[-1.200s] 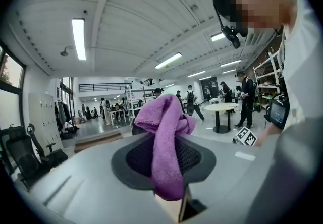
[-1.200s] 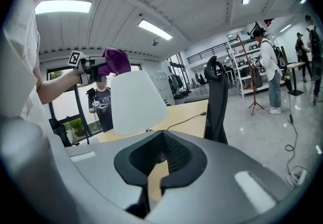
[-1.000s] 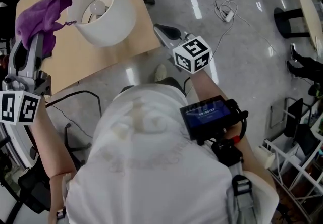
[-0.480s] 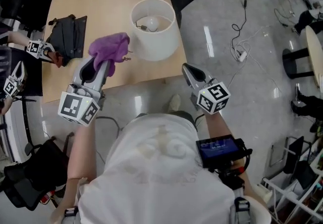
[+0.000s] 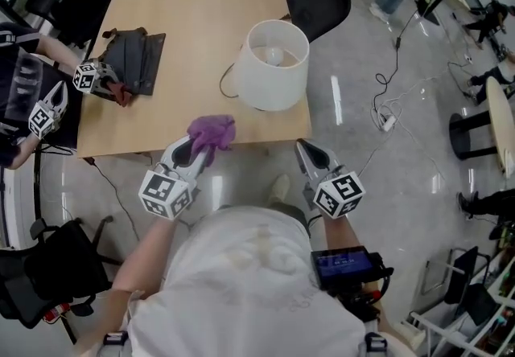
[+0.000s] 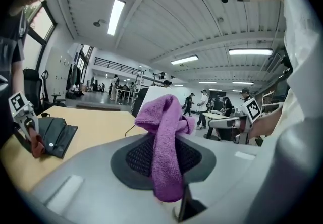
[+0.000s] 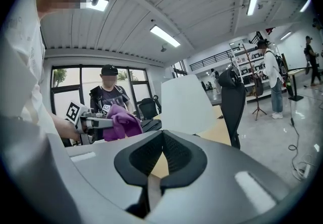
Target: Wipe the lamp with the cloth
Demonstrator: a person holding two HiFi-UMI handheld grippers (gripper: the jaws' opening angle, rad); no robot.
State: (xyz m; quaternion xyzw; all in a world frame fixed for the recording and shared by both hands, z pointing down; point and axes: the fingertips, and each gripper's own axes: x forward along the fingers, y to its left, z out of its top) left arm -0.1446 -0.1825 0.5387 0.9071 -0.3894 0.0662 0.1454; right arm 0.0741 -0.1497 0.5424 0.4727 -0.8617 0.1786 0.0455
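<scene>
Since a second ago, the left tool (image 5: 193,151) has dropped away from the lamp's shade and now sits low at the near edge of the table (image 5: 201,18), taking the purple cloth (image 5: 212,130) with it. Its jaws pinch the cloth, which bunches above the tips and hangs down between the pads. The cloth is well apart from the white lamp (image 5: 274,66), which stands upright near the table's right edge, its cord trailing off to the left. The right tool (image 5: 307,151) hovers past the table's near right corner with its jaws pressed together and nothing between them. A black bag (image 5: 135,63) lies at the table's far left, where another person's hand (image 5: 113,88) reaches in.
</scene>
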